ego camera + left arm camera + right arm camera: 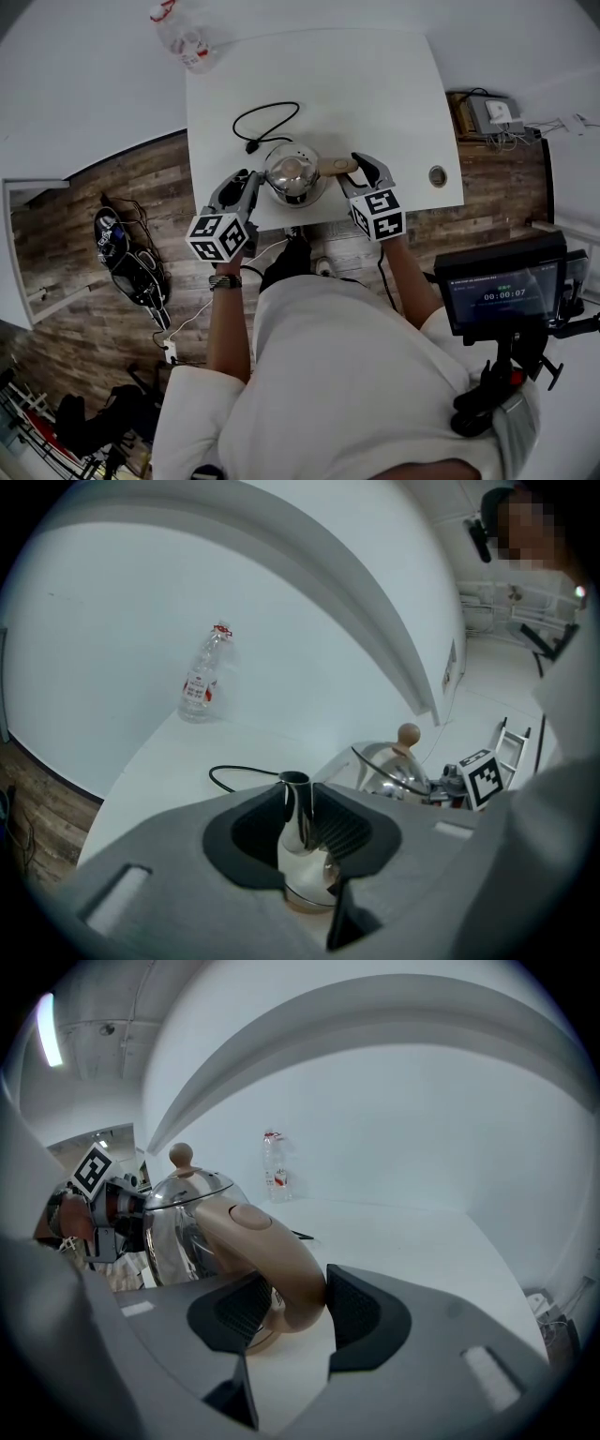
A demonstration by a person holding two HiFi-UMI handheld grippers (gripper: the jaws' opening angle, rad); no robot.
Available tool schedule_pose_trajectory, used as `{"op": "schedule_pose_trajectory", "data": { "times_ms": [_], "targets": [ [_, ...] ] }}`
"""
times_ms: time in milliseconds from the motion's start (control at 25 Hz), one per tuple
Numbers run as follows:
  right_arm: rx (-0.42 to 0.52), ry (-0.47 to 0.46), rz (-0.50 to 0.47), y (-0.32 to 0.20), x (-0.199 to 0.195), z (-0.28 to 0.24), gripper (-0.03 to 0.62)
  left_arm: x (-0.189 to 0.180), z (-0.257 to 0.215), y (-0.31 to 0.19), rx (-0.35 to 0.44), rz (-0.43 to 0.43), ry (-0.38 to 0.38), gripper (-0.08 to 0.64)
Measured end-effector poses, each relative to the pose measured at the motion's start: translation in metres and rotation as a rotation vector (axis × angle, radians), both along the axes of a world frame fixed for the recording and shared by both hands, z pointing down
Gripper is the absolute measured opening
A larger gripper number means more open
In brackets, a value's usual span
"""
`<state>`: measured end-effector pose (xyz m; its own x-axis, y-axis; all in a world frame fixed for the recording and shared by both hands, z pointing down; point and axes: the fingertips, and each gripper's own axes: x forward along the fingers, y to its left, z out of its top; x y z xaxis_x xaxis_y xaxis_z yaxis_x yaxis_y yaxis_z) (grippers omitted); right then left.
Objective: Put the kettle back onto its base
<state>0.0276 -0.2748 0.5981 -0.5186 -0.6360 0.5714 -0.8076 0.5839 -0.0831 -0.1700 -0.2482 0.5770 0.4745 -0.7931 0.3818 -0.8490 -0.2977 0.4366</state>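
A shiny steel kettle (292, 173) with a knobbed lid stands on the white table (375, 84) near its front edge. Its tan handle (272, 1251) points right and lies between the pads of my right gripper (361, 164), which is shut on it. My left gripper (251, 178) is at the kettle's left side, shut on the thin steel spout (295, 808). A tan ring shows under the kettle's body (394, 766); whether it is the base I cannot tell. A black power cable (267, 117) loops behind the kettle, its plug lying loose.
A clear plastic bottle (187, 37) with a red label stands at the table's far left corner. A round cable hole (438, 175) is near the right front edge. A screen on a stand (497, 291) sits low at the right, over the wooden floor.
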Motion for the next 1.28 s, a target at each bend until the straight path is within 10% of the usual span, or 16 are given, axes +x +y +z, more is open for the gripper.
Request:
{"op": "schedule_pose_trajectory", "data": {
  "times_ms": [920,1040,1280],
  "targets": [
    [-0.009,-0.038,0.094,-0.010,0.015,-0.001,0.179,-0.043,0.021,-0.006,-0.031,-0.176,-0.112,0.097],
    [0.014,-0.041,0.088,-0.011,0.013,-0.011,0.046,-0.041,0.015,-0.009,-0.008,-0.161,-0.121,0.085],
    [0.077,-0.090,0.067,-0.014,0.000,-0.050,0.003,-0.029,-0.029,-0.015,0.090,-0.110,-0.142,0.021]
  ]
}}
